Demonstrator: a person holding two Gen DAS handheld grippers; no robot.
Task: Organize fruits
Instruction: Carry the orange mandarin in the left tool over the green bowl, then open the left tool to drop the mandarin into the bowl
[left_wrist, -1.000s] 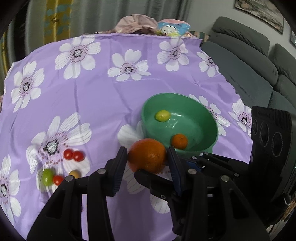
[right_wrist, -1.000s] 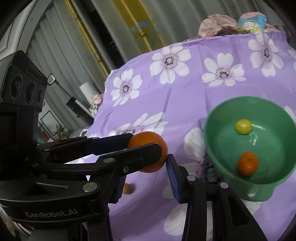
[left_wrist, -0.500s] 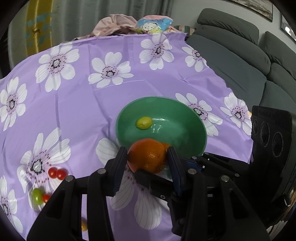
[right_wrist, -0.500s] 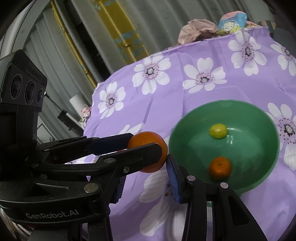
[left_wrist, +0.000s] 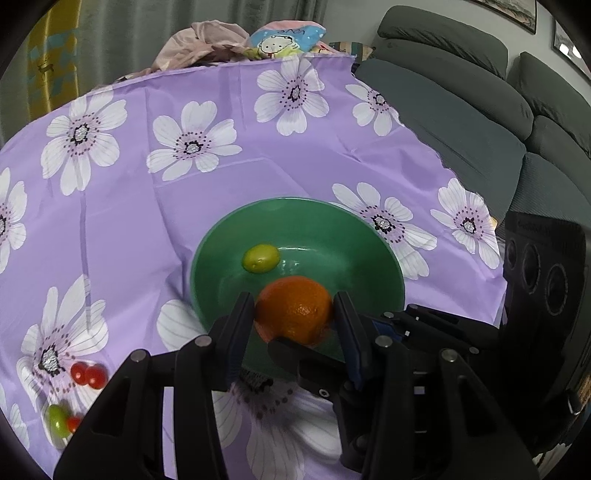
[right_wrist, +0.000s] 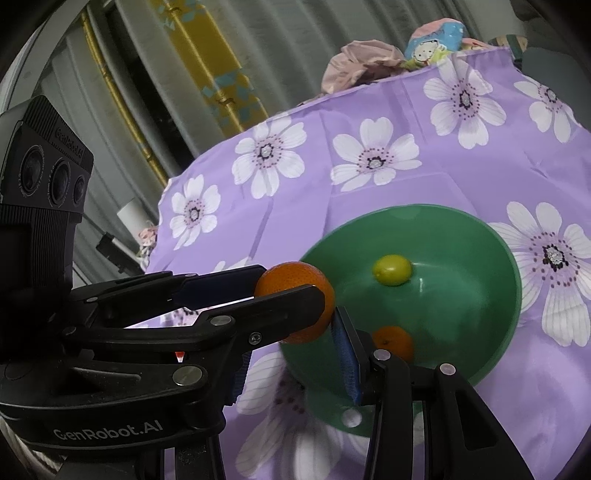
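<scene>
A big orange (left_wrist: 293, 310) hangs over the near side of a green bowl (left_wrist: 295, 202). My left gripper (left_wrist: 293, 301) is shut on it, a pad on each side. My right gripper (right_wrist: 291, 314) crosses in from the right and is shut on the same orange (right_wrist: 295, 295); its blue right pad touches the fruit, while the left gripper (right_wrist: 291, 286) hides its other pad. The bowl (right_wrist: 424, 208) holds a yellow-green fruit (right_wrist: 392, 270) and a small tangerine (right_wrist: 393, 341). The tangerine is hidden in the left wrist view.
Cherry tomatoes (left_wrist: 88, 374) and a green fruit (left_wrist: 57, 419) lie loose on the purple flowered cloth (left_wrist: 122, 236) at the near left. A grey sofa (left_wrist: 461, 122) runs past the table's right edge. Crumpled cloths and a cartoon pillow (left_wrist: 284, 37) sit at the far edge.
Both grippers have carried the orange together to the right, from over the cloth to over the bowl. The small tangerine has slipped behind the orange in the left wrist view.
</scene>
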